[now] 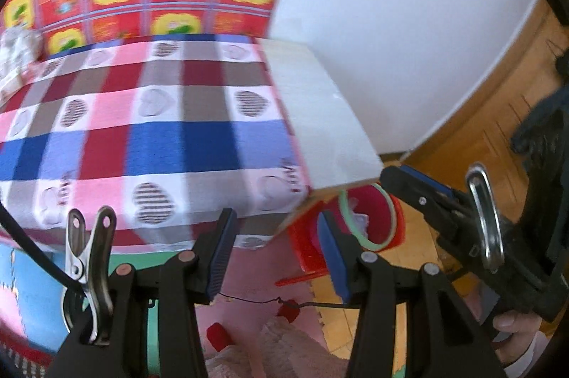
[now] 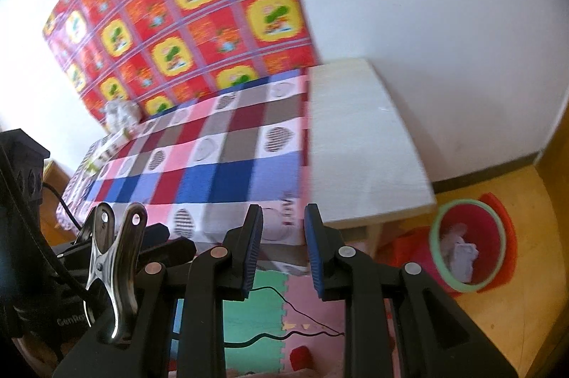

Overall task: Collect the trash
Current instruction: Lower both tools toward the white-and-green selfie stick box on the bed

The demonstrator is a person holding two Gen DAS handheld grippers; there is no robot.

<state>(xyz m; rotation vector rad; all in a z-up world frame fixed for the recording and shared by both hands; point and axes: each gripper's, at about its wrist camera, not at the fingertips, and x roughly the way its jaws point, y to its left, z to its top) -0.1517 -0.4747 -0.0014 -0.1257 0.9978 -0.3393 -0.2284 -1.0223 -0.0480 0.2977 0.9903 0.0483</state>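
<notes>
With both sets of jaws apart and empty, left gripper (image 1: 275,253) and right gripper (image 2: 282,251) hang over the checked tablecloth (image 2: 220,164). Crumpled white trash (image 2: 462,255) sits in the red bin (image 2: 496,214) on the floor. Looks light, soft: pinch a raised fold.

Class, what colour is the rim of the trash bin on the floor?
Light green, around the red trash bin; clearest in the right wrist view.
</notes>
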